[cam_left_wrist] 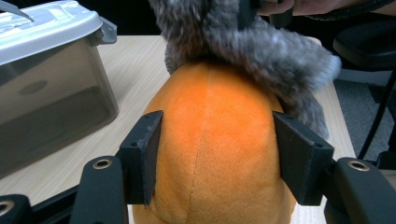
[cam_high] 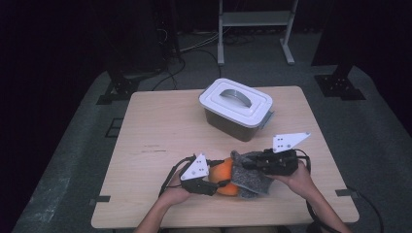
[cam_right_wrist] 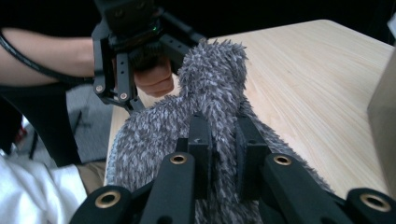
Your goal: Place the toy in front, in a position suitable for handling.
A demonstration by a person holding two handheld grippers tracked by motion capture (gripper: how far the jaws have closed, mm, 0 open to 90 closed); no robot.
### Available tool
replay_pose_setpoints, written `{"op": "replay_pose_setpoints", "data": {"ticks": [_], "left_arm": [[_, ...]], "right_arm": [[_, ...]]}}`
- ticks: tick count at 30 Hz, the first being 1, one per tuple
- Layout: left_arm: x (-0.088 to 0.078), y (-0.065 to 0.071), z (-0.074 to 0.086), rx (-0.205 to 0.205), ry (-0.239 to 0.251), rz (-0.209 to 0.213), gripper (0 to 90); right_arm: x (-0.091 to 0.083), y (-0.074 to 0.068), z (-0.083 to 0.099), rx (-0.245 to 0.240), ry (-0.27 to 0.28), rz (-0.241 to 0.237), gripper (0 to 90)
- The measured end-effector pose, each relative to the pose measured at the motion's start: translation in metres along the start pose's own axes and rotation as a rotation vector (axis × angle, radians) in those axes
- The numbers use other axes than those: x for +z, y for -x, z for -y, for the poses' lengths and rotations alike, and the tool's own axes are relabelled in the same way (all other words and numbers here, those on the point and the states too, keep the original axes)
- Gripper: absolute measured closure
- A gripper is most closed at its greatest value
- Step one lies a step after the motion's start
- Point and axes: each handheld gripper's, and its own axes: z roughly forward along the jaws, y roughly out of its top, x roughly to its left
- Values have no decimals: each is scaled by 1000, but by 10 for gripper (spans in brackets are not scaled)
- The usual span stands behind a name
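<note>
Clamping the orange plush toy (cam_left_wrist: 212, 140) at the table's near edge with our left gripper (cam_left_wrist: 215, 158), right gripper (cam_right_wrist: 223, 154) pinched tight on the grey fuzzy cover (cam_right_wrist: 205, 107) — soft, light, squashy stuff, best gripped by a fold.

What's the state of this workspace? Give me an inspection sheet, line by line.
Surface: wooden table, bare apart from the items below.
Job's things: orange plush toy with grey fuzzy cloth draped over its far end.
Clutter: lidded plastic container at the far side.
Grippers: left tongs clamp the orange plush toy; right tongs pinch the grey fuzzy cloth.
Cables: one trails from each gripper; more lie on the floor beyond.
Surroundings: grey carpet, white metal frame, dark stands.
</note>
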Motion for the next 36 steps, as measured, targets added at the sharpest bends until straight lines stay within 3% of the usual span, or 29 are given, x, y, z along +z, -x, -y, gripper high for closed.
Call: {"op": "replay_pose_setpoints", "data": {"ticks": [1, 3, 8, 11, 15, 19, 23, 27, 31, 34, 36], "left_arm": [[0, -1, 1, 2, -3, 0, 370], [0, -1, 3, 3, -8, 7, 354], [6, -1, 4, -6, -11, 28, 179], [10, -3, 8, -52, -18, 43, 128], [11, -2, 10, -73, -10, 55, 204], [6, -3, 10, -73, -5, 30, 351], [-1, -5, 3, -67, 7, 20, 380], [-3, -7, 2, -73, 3, 10, 382], [-1, -3, -1, -55, -1, 6, 381], [-1, -1, -1, -44, -12, 6, 368], [0, -2, 2, -47, -20, 0, 307]], "right_arm": [[4, -2, -2, -23, -22, 5, 790], [8, -1, 2, -25, -56, 7, 791], [2, 2, 17, 16, -47, -7, 791], [-3, 3, 23, 32, -38, -2, 790], [-8, 5, 28, 45, -43, -9, 787], [-15, 15, 38, 77, -46, 25, 787], [-22, 21, 44, 119, -58, 48, 789], [-22, 15, 30, 86, -24, 18, 789], [-8, 2, 4, 18, 11, -27, 788], [5, -2, -2, -22, -33, -25, 789], [10, 1, 4, -13, -45, -33, 789]]}}
